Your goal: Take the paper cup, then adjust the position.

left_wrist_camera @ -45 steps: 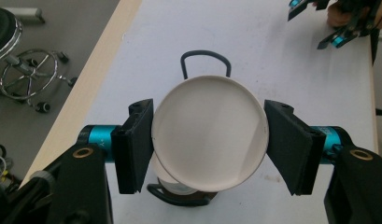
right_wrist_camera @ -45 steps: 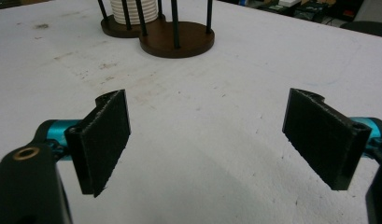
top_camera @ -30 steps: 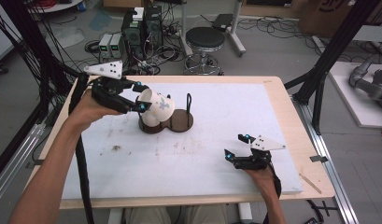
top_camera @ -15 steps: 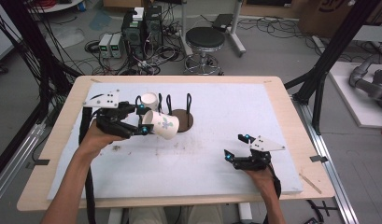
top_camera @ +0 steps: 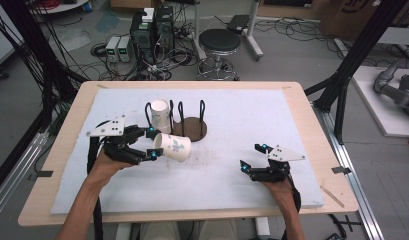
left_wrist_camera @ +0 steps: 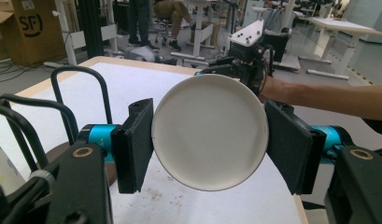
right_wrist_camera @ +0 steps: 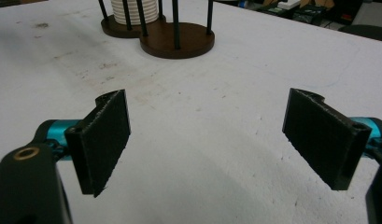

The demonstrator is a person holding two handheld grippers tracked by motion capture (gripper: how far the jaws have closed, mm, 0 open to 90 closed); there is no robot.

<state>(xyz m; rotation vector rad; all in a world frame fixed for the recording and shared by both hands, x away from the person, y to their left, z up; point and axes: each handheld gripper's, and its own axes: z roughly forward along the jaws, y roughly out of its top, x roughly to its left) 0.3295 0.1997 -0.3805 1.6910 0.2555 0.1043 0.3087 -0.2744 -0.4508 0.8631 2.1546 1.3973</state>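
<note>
My left gripper (top_camera: 152,142) is shut on a white paper cup (top_camera: 175,147) with a faint printed pattern. It holds the cup on its side, low over the white mat, just in front of the wooden cup holder (top_camera: 196,129). In the left gripper view the cup's round end (left_wrist_camera: 209,130) faces the camera, with both pads (left_wrist_camera: 135,144) pressed on its sides. Another white cup (top_camera: 160,116) stands among the holder's left set of black wire posts. At the front right my right gripper (top_camera: 252,156) rests on the mat, open with nothing between its fingers (right_wrist_camera: 207,140).
The holder's right ring (right_wrist_camera: 179,39) has no cup in it; the ribbed cup (right_wrist_camera: 135,9) fills the left one. White mat (top_camera: 272,115) covers most of the wooden table. A stool (top_camera: 219,42), electronics boxes and cables lie on the floor beyond the far edge.
My left gripper has brought the cup down and toward the person, away from the cup in the holder, tipping it onto its side. The right hand has not moved.
</note>
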